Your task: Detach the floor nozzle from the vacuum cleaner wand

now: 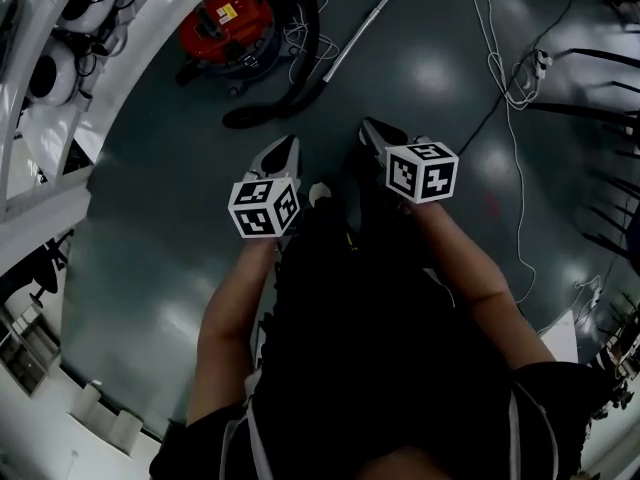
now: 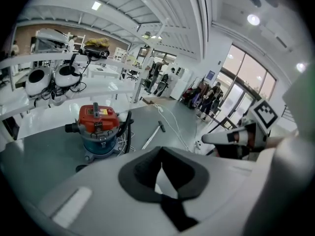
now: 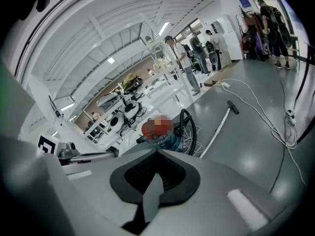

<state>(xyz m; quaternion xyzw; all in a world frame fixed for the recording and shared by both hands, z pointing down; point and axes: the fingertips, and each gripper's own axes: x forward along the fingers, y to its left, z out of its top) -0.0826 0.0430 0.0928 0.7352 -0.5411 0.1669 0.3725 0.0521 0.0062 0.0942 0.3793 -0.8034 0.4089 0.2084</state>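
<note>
Head view: I saw the left gripper (image 1: 284, 150) and right gripper (image 1: 376, 138) side by side above the floor (image 1: 170, 228); the wand (image 1: 365, 23) lay well ahead, beside the red vacuum canister (image 1: 225, 23).
Left gripper view: jaws were pressed together, empty; the floor nozzle (image 2: 161, 127) sat on the wand's far end.
Right gripper view: jaws were pressed together on nothing.

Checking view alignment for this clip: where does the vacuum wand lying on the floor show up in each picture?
Head view: the wand runs diagonally at top centre.
Left gripper view: wand at centre, right of the canister.
Right gripper view: wand right of centre, slanting up to the right.
Shared landmark: the vacuum canister, left of the wand in every view.
</note>
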